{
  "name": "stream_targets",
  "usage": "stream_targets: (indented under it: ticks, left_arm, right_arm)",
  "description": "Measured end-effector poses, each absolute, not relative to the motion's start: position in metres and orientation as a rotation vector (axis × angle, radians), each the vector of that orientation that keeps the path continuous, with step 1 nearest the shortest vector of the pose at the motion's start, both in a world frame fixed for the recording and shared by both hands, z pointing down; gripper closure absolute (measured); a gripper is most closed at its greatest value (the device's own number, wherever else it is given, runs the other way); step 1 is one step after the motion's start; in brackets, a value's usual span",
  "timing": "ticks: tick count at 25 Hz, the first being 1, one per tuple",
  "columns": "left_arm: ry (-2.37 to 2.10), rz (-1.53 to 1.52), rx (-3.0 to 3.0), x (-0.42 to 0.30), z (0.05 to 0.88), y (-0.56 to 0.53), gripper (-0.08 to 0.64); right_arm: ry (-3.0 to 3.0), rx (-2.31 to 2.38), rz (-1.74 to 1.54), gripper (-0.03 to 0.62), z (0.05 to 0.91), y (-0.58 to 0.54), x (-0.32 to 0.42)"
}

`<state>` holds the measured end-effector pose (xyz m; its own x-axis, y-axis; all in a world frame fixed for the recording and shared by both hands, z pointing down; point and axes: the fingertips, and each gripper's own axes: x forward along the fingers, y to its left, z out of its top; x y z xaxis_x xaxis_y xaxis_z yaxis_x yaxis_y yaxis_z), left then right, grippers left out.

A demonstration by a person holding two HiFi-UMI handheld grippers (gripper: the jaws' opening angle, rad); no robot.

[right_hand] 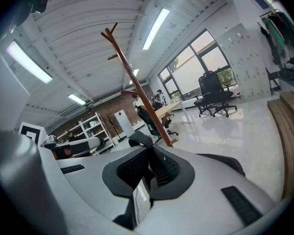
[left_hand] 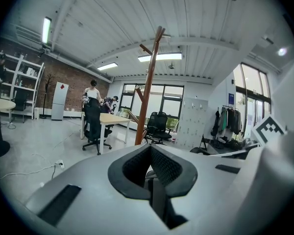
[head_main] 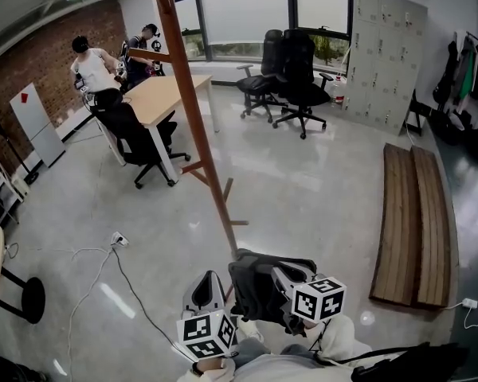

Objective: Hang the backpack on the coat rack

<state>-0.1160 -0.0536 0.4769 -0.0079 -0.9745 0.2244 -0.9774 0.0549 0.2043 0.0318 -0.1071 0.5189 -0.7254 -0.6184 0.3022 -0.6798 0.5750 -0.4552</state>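
Backpack [head_main: 255, 283] pinched between right fingers [right_hand: 169, 170].

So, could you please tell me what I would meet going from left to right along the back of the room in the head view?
white fridge → coat rack → black office chairs → grey lockers → hanging clothes
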Motion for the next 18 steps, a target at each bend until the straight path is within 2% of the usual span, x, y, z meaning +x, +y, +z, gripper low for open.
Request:
stream_targets:
  ticks: [8, 18]
  left_arm:
    - [-2.026, 0.006, 1.975, -0.129, 0.48, -0.085, 0.558]
    - [-1.984, 0.024, 1.991, -0.139, 0.487, -0.128, 0.558]
  right_arm:
    - [-2.669, 1.054, 0.954, 0.566, 0.536, -0.128, 0.024]
    - [-2.677, 0.986, 0.869, 0.566, 0.542, -0.153, 0.0]
